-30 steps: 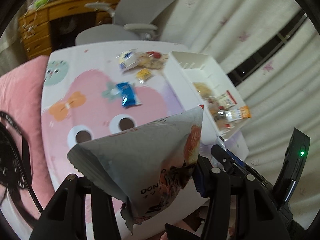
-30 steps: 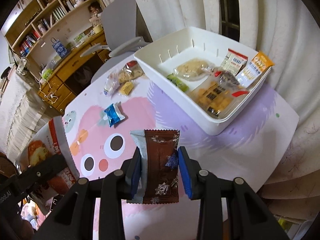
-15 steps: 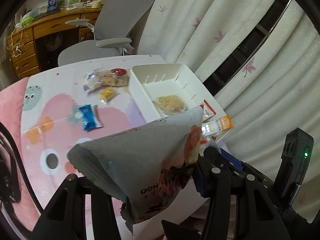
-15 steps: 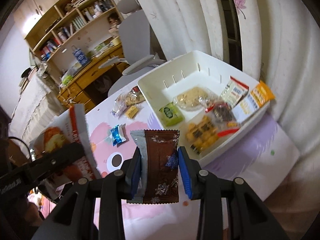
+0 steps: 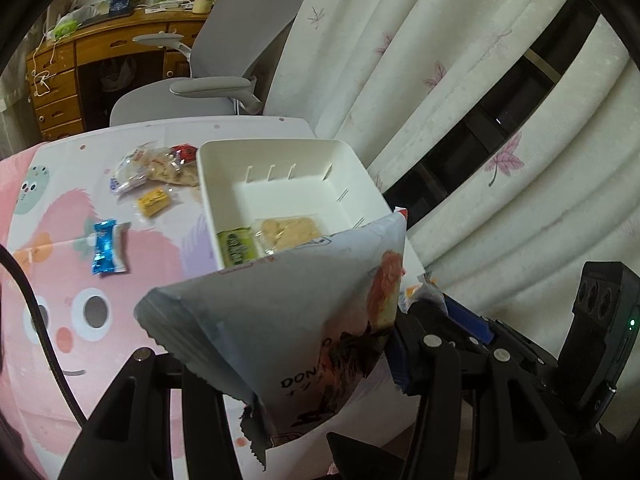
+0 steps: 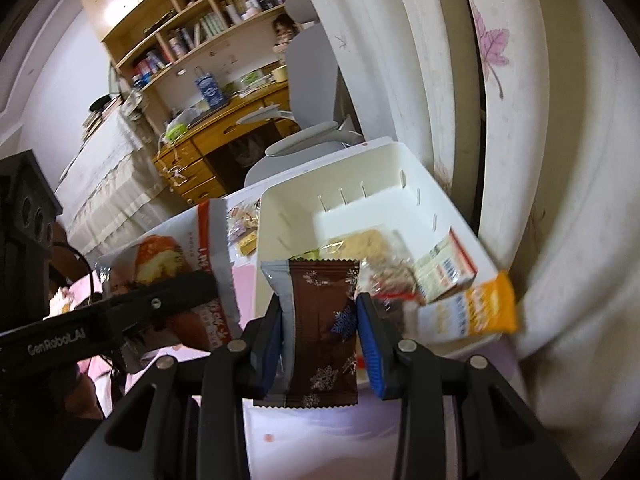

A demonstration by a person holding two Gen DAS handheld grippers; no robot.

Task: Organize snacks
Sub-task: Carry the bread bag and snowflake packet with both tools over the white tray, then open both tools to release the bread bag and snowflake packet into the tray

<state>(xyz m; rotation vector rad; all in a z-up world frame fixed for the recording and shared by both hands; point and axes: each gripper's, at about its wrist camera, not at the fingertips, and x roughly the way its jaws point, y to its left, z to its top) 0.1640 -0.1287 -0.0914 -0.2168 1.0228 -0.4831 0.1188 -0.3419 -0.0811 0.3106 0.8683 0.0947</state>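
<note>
In the left wrist view, the left gripper (image 5: 276,364) fills the bottom of the frame, its jaws partly closed and clamped on a large grey snack bag (image 5: 280,316) printed with a pastry picture; the bag rises from the lower centre and hides part of what lies behind it. Above it, at centre frame, a white bin (image 5: 276,152) sits on the table (image 5: 72,264), which is covered with a pink cartoon cloth. A green packet (image 5: 236,244) and a clear pack of pale biscuits (image 5: 290,230) lie on the bin's floor. To the left of the bin, on the cloth, are a blue wrapper (image 5: 107,246), a small yellow packet (image 5: 152,200) and a cluster of clear-wrapped snacks (image 5: 156,166). A grey office chair (image 5: 224,68) stands beyond the table at upper centre. In the right wrist view, the right gripper (image 6: 320,330) at lower centre is narrowly set and pinches a brown snowflake-printed wrapper (image 6: 322,332) upright between its blue pads. Behind it the white bin (image 6: 340,180) occupies the centre, with an orange and white packet (image 6: 468,312) and a white box with a red edge (image 6: 444,268) leaning at its right-hand end. The left gripper with its snack bag (image 6: 168,264) shows at left of frame.
</note>
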